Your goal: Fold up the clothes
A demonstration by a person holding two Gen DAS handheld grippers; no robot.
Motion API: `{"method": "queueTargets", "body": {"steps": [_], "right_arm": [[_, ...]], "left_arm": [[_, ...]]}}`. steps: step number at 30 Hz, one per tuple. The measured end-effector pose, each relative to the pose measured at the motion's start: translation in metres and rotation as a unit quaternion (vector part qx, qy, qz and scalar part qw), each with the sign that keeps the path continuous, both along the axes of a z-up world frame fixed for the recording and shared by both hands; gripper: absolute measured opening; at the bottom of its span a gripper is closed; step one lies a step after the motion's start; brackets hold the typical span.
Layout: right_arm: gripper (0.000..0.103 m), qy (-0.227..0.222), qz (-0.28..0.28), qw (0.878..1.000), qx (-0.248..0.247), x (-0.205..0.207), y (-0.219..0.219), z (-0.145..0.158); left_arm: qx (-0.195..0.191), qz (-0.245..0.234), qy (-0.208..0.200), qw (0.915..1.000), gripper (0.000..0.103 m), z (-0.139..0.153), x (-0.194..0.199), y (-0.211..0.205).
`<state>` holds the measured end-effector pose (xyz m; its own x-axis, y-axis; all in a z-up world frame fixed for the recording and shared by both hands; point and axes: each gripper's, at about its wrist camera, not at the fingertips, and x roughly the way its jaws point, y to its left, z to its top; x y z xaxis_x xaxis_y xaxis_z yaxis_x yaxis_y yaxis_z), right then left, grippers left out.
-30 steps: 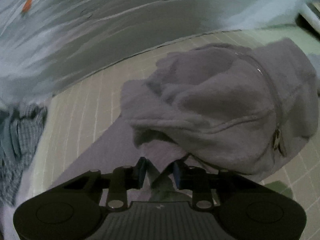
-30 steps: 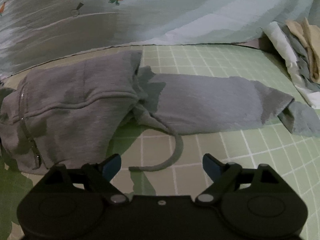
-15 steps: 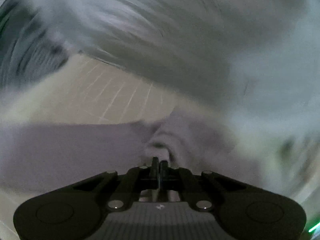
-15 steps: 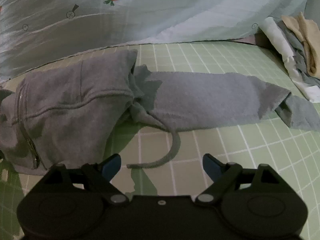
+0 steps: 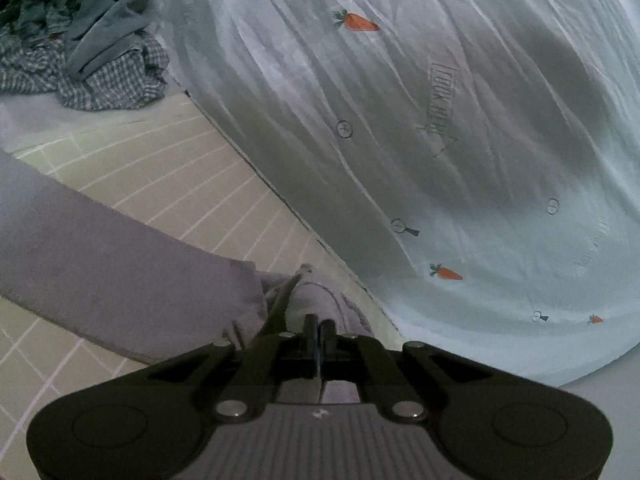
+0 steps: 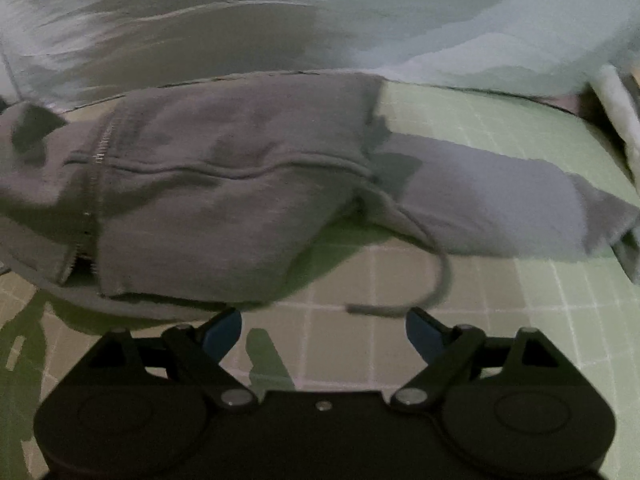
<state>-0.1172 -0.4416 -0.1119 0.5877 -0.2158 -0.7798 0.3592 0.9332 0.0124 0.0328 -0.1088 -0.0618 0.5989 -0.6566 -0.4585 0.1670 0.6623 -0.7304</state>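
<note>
Left wrist view had the left gripper (image 5: 319,334) fully closed, its jaws pinching a fold of the grey fleece zip-up hoodie (image 5: 120,264). A second before, those jaws had stood apart around the cloth, with the bunched body of the garment filling the picture ahead. Now the picture had swung round: a grey sleeve ran off to the left across the pale green grid-patterned mat (image 5: 168,184), and beyond it hung the light sheet printed with small orange carrots (image 5: 440,140). A heap of checked and grey-blue clothes (image 5: 88,52) lay in the far left corner.

Right wrist view showed the right gripper (image 6: 324,330) with its blue-padded jaws wide apart and nothing between them, as a second earlier. It hovered over the mat (image 6: 500,292), now closer to the garment. The loose grey drawstring (image 6: 436,280) curled just ahead of the right finger. Behind it, the hoodie (image 6: 224,200) lay flatter, with the zip at its left and one sleeve stretched out to the right. Farthest off hung the carrot sheet (image 6: 400,20).
</note>
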Motion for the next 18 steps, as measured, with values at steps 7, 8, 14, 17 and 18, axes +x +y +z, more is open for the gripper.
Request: {"method": "queueTargets", "body": {"steps": [7,8,14,17,18], "right_arm": [[0.092,0.013,0.048,0.998,-0.045,0.019,0.018,-0.009],[0.093,0.010,0.046,0.998,-0.049,0.020,0.018,-0.009],[0.093,-0.078,-0.016,0.994,-0.079,0.015,0.003,0.018],[0.096,-0.119,-0.046,0.987,-0.100,0.010,-0.003,0.031],[0.097,-0.116,-0.046,0.987,-0.101,0.011,-0.004,0.031]], "left_arm": [[0.009,0.003,0.002,1.0000,0.000,-0.001,0.000,-0.001],[0.010,0.004,0.003,0.9999,0.000,-0.001,0.000,0.000],[0.017,0.021,0.024,0.9994,0.000,-0.009,0.003,0.005],[0.020,0.024,0.031,0.9990,0.000,-0.012,0.004,0.005],[0.021,0.024,0.033,0.9989,0.000,-0.012,0.005,0.005]]}}
